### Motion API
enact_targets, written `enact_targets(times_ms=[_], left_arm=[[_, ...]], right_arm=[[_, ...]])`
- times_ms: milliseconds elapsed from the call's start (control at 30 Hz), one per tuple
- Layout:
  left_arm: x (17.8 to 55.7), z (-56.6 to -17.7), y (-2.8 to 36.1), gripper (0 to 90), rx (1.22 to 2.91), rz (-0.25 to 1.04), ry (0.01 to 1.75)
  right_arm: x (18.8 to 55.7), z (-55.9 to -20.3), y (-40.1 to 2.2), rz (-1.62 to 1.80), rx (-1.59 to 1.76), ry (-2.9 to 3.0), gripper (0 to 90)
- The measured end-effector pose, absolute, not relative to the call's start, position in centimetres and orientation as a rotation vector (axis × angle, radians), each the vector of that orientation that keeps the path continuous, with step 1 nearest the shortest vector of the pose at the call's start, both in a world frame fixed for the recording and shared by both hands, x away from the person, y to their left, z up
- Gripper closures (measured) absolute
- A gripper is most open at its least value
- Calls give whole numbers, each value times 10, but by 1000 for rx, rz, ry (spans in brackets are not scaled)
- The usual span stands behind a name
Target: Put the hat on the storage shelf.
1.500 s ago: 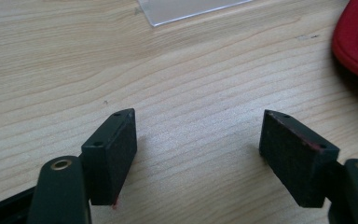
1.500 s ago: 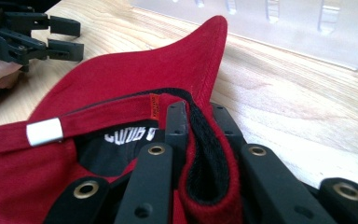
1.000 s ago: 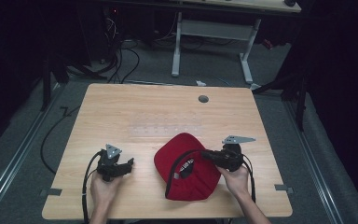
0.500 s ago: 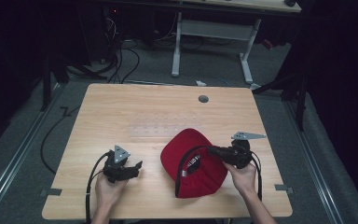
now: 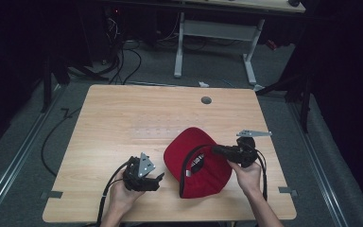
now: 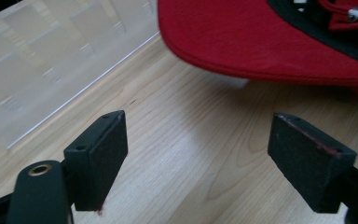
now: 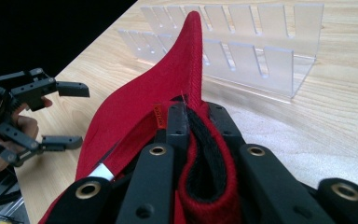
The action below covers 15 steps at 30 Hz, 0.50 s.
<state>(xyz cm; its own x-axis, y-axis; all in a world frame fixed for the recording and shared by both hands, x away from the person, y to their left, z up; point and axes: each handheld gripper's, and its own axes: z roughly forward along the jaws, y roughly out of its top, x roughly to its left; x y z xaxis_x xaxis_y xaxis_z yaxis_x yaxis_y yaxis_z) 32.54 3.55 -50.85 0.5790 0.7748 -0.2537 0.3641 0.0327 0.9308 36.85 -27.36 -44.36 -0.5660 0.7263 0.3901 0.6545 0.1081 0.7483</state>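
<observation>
Now I'm clamping the red cap's [image 5: 196,163] rim in my right gripper [image 5: 217,150], lower centre; my left gripper [image 5: 159,179], just beside it, has just been opening, nothing between.

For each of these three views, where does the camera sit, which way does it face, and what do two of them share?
High view: above the person's side, looking forward and down at the table; both hands show.
Left gripper view: rides the left gripper, facing the red cap across bare wood; open jaws show.
Right gripper view: rides the right gripper, jaws shut on the cap's edge, facing a clear rack.
Shared: the high view and the right gripper view both show the left gripper.
</observation>
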Motion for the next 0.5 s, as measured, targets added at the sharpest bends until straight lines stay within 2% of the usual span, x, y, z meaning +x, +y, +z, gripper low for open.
enact_targets(times_ms=[200,500], left_arm=[[325,-505,25,194,1582,392,958],[323,-504,16,194,1620,447,912]], right_arm=[[375,-437,-268,1477,1433,2306,813],[382,-430,-257,1457,1436,2343,813]])
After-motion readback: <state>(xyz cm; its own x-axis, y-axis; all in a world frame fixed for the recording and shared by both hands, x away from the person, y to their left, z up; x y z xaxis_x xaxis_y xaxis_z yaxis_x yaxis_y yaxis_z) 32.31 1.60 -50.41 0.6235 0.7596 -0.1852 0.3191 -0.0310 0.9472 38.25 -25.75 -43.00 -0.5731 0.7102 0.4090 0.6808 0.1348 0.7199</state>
